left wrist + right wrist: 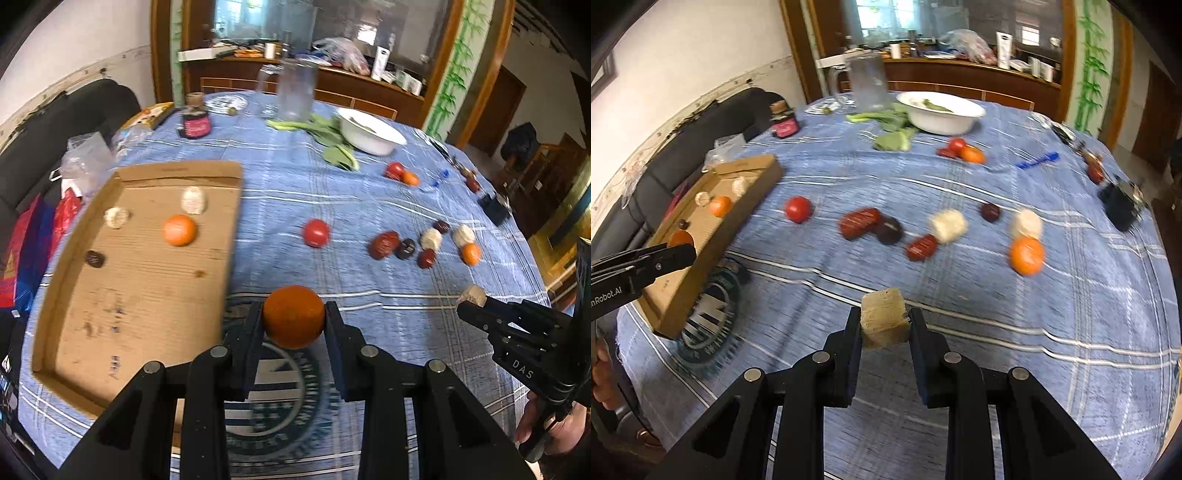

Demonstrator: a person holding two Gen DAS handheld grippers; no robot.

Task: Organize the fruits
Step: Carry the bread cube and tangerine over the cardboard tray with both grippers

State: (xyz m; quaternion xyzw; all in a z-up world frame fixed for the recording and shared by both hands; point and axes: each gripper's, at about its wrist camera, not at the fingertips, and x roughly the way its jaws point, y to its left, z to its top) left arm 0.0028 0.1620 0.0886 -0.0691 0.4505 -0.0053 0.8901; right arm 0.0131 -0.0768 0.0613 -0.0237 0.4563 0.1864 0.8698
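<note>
Fingers of the left gripper [293, 321] are closed on an orange [293, 316], held lower centre, presumably bound for the cardboard tray [122, 314] at left. A pale block [885, 318] is clamped in the right gripper [885, 325], lower centre.

Your left gripper [293, 320] clamps an orange [293, 316] above the table [369, 192]; the cardboard tray [144, 266] lies just left; your right gripper [470, 302] pinches a pale chunk [472, 294].
</note>
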